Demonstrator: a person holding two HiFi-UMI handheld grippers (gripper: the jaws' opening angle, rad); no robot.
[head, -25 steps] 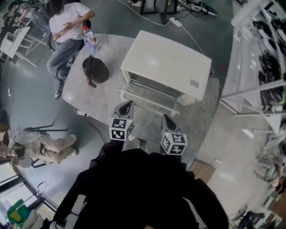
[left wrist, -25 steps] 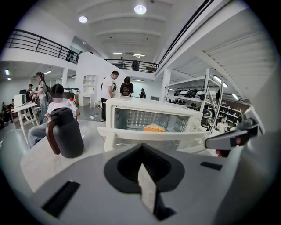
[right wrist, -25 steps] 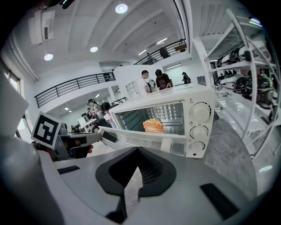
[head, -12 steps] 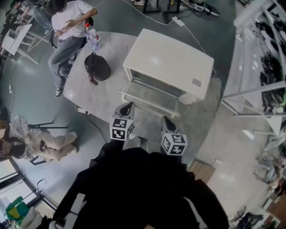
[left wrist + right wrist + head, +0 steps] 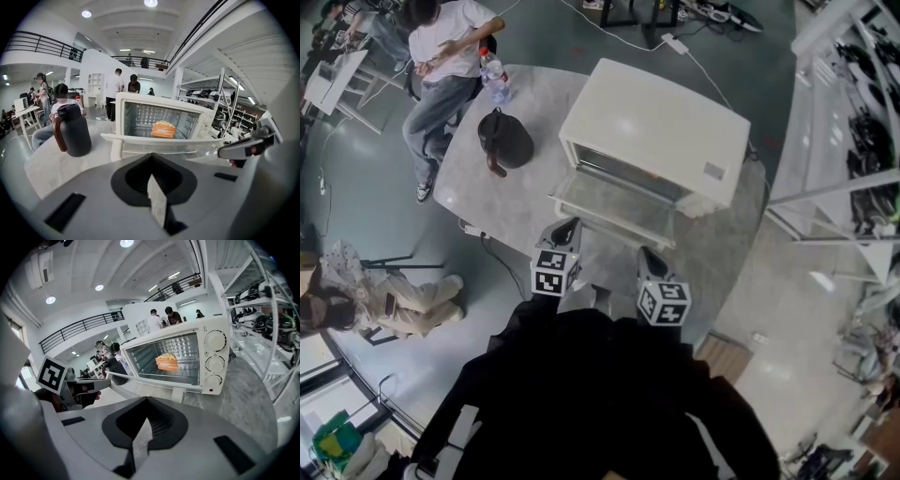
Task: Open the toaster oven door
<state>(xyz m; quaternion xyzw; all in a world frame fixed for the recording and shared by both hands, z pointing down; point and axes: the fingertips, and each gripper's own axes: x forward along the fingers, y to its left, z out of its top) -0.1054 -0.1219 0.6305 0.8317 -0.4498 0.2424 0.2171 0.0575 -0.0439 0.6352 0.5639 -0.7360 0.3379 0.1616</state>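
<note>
White toaster oven (image 5: 652,131) sits on the grey round table (image 5: 516,202). Its door (image 5: 614,208) is already open, dropped down flat and sticking out from the oven's front. Through the opening there's an orange-and-yellow layered food item (image 5: 163,129) on the rack inside. Three knobs (image 5: 215,363) run down the panel beside the opening.

Left gripper (image 5: 570,225) is just in front of the lowered door's near edge, toward the oven's dark-jug side, and isn't touching the door. Its jaws are pressed together with nothing between them. Right gripper (image 5: 645,251) is also in front of the door, toward the knob side and a bit further back from the oven. Its jaws are closed too and hold nothing. The two grippers are side by side, apart from each other, both aimed at the oven.

Dark jug (image 5: 503,141) with a brown handle stands on the table beside the oven, away from the knob side. Water bottle (image 5: 492,78) is past the jug, further from the oven. A person (image 5: 441,56) in a white top sits beyond the bottle at the table's far edge.
</note>
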